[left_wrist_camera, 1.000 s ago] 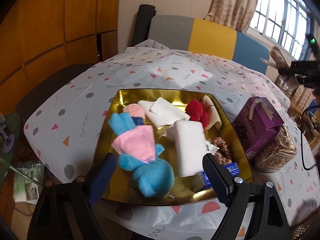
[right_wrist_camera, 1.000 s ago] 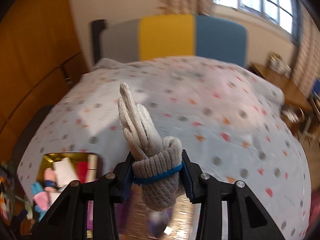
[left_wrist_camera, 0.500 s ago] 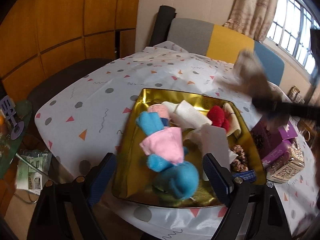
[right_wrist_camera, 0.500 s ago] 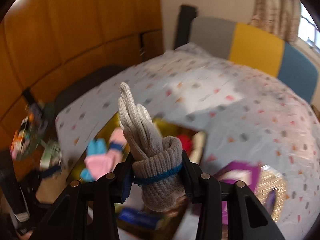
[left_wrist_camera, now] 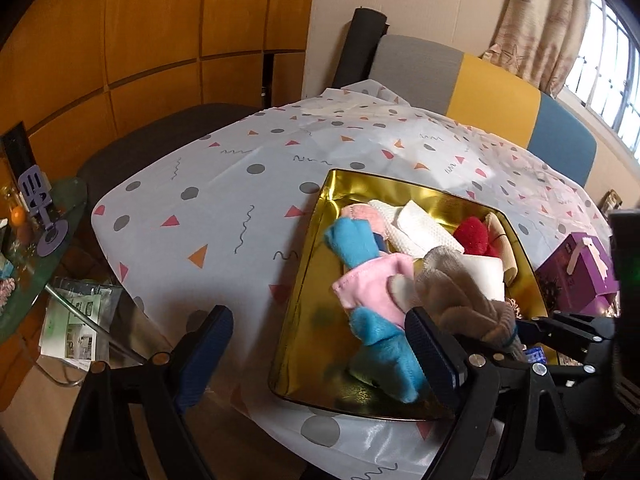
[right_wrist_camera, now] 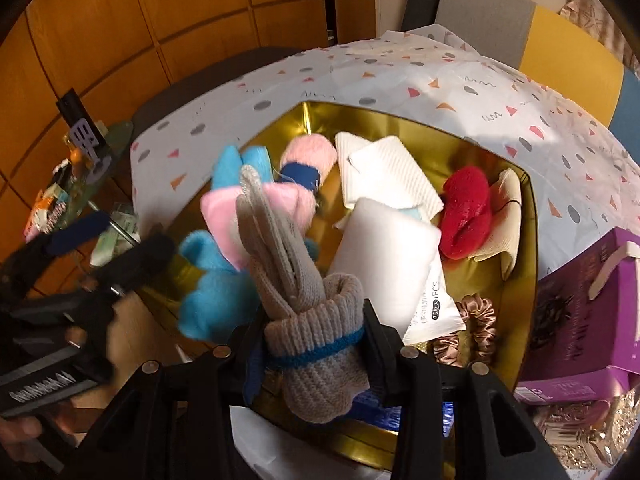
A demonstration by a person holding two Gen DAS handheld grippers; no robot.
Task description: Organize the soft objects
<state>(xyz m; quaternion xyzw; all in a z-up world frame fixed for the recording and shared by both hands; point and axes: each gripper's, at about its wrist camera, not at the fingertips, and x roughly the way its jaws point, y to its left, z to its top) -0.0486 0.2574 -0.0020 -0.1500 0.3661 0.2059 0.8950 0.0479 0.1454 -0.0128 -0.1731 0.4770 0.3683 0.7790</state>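
A gold tray [left_wrist_camera: 308, 280] on the patterned tablecloth holds several soft things. Among them are a blue and pink plush toy [right_wrist_camera: 224, 216], a white cloth [right_wrist_camera: 384, 176], a white wrapped pack [right_wrist_camera: 384, 248], a red plush [right_wrist_camera: 466, 216] and a brown scrunchie [right_wrist_camera: 472, 328]. My right gripper [right_wrist_camera: 316, 344] is shut on the cuff of a grey knit glove [right_wrist_camera: 280, 240]. It hangs low over the tray's near side, the glove's fingers above the plush toy. My left gripper [left_wrist_camera: 316, 356] stands open and empty over the tray's near left rim. The glove [left_wrist_camera: 460, 296] shows just past its right finger.
A purple gift box [right_wrist_camera: 580, 312] and a glittery gold box [right_wrist_camera: 580, 432] stand right of the tray. A glass side table [left_wrist_camera: 44, 248] with clutter lies off the table's left edge. A grey, yellow and blue chair back [left_wrist_camera: 480, 80] rises behind the table.
My right gripper carried the glove from over the bare tablecloth down to the tray's near side, rolling as it came. The left gripper drifted left, so the tray now sits right in its view.
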